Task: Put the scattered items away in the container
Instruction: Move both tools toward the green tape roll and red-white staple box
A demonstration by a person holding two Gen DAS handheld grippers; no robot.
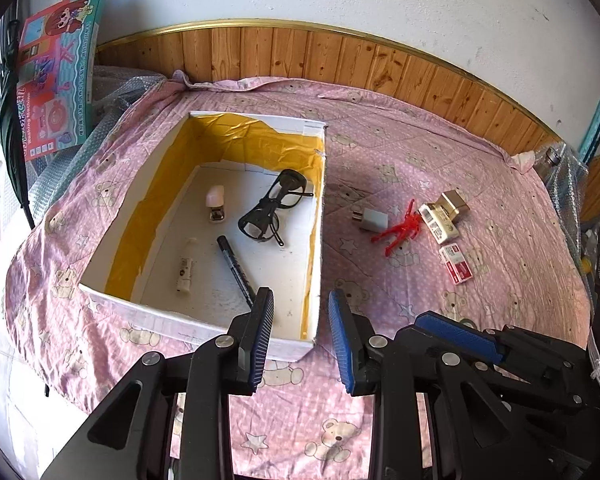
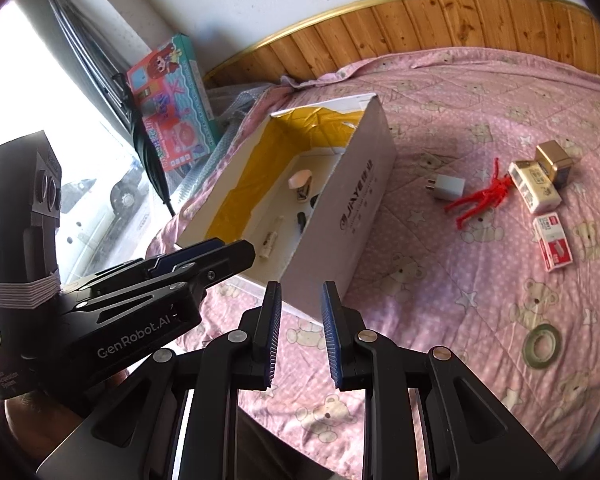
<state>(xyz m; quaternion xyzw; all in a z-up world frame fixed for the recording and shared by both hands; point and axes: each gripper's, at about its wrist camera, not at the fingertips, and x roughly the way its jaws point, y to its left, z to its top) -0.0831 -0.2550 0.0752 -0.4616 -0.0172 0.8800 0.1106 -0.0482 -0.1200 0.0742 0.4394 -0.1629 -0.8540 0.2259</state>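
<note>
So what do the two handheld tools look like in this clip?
Both match: the left tool and right tool have a black linkage frame with silver pivot pins and ribbed blue finger pads. The right wrist view shows white "GenRobot.AI" lettering and a white band wrapped round the left tool's body.

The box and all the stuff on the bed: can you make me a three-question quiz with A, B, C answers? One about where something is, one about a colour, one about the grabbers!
1. Where are the glasses?
A. Inside the box
B. On the blanket beside the charger
C. Held by a grabber

2. What colour is the little figure on the blanket?
A. Green
B. Red
C. Black

3. How are the left gripper and right gripper?
A. Both shut on something
B. One holds the pen
C. Both open and empty

Answers: 1 A, they lie on the box floor near the pen. 2 B, it is bright red, next to the charger. 3 C, a clear gap shows between each pair of fingers.
</note>
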